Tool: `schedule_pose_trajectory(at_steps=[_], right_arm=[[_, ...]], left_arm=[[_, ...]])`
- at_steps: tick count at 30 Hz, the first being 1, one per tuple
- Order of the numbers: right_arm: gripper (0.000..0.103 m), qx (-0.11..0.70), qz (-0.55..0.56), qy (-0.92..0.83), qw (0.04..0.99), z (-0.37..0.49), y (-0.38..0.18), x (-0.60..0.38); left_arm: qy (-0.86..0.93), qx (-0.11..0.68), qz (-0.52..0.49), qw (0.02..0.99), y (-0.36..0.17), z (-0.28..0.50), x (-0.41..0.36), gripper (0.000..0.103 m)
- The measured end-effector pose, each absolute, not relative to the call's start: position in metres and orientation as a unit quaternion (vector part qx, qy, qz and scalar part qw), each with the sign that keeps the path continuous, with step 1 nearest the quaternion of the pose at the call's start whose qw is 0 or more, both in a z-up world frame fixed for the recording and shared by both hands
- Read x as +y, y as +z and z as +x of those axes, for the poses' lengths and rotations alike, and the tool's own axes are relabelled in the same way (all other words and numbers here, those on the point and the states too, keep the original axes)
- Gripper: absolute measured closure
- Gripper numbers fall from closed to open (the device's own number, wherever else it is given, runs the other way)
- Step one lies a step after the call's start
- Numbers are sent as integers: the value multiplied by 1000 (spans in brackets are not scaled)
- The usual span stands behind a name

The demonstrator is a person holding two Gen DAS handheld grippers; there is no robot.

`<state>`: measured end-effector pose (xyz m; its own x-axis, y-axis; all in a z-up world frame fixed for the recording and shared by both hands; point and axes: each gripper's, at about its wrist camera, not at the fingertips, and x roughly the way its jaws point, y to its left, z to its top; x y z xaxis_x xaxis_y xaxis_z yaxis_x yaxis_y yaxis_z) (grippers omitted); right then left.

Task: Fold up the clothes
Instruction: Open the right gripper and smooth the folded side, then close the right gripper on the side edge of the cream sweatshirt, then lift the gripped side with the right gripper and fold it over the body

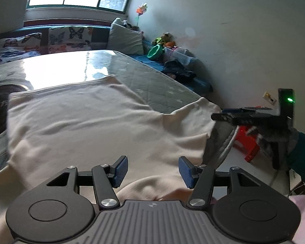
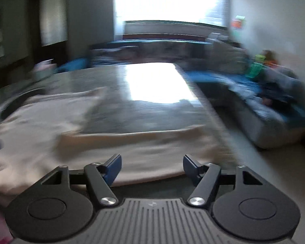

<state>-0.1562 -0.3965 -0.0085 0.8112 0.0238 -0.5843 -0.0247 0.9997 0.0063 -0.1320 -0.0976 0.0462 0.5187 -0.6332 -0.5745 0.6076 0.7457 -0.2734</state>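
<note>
my left tongs (image 1: pixel 153 169) hang over the near part of the cream shirt (image 1: pixel 87 122), blue pads apart, nothing between them. the shirt lies spread flat on the grey mattress (image 1: pixel 152 81), one sleeve (image 1: pixel 201 109) reaching toward the mattress's right edge. my right tongs (image 1: pixel 221 114) sit at that sleeve's tip; from the left view i cannot tell whether they touch it. in their own blurred view the right tongs (image 2: pixel 152 167) stand apart and empty above the shirt's near edge (image 2: pixel 148 154). a red stool (image 1: pixel 248 142) stands on the floor beside the mattress.
</note>
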Motion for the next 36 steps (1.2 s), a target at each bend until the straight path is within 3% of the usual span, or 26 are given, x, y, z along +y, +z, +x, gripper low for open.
schedule_pose_trajectory(at_steps=[4,7,9,11,13,20,26,36], right_arm=[[41,313,18,-65,947,-137,-18,-431],[55,321,25,-77,944,-129,-26,-441],[58,319,27,-73,944,-128,-27,-441],[83,318,29,-69,945,-127,-28,-441],[92,316,31,-64,946,-126,-27,-440],[94,274,44,-49,959,-132,-1,-438],[94,289,38,-44,955,-125,-2,-439],[94,247,44,15,968,-133,55,-422]], left_arm=[[-371,337,-14,865,46,-129,-114,45],[-382,338,-9,860,45,-127,-125,45],[-388,339,-7,857,45,-126,-133,45],[-395,339,-4,854,44,-125,-141,45],[-402,340,-1,850,44,-124,-148,45],[-422,341,7,840,40,-119,-171,44],[-436,348,13,830,32,-115,-187,44],[-451,328,17,830,41,-112,-188,43]])
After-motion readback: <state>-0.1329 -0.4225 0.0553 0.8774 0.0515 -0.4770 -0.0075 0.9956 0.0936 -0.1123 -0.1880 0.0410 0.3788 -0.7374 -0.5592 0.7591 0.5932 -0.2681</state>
